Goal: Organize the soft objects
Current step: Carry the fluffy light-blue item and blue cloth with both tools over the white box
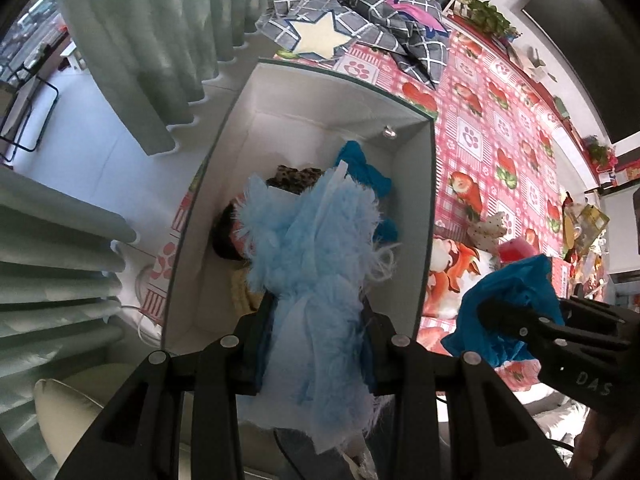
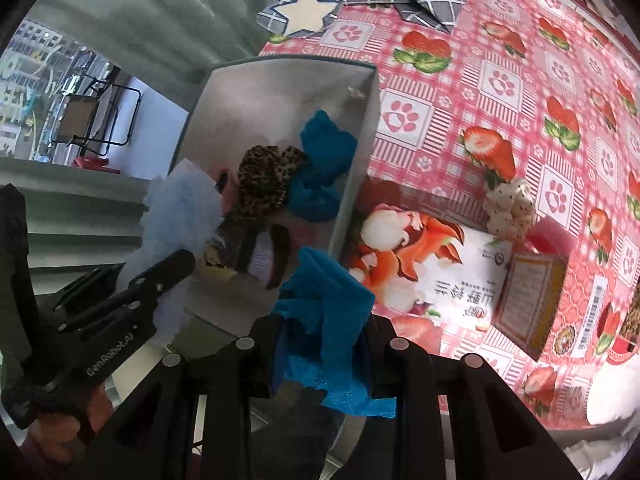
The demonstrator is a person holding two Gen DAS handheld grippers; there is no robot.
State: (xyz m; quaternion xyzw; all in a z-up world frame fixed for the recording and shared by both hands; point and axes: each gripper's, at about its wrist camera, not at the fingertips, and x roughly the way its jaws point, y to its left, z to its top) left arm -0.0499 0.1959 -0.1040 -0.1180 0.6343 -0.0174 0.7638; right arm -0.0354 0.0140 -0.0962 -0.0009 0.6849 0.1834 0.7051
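Observation:
My left gripper is shut on a fluffy light-blue cloth and holds it above the open white box. It shows at left in the right wrist view. My right gripper is shut on a teal lace cloth, held just beside the box's near right corner; it shows at right in the left wrist view. Inside the box lie a teal cloth, a leopard-print piece and a dark item.
The box stands on a pink strawberry-pattern tablecloth. A grey checked cloth with a star lies at the back. A polka-dot plush, a pink object, a printed packet and a yellow box lie right of the white box. Curtains hang left.

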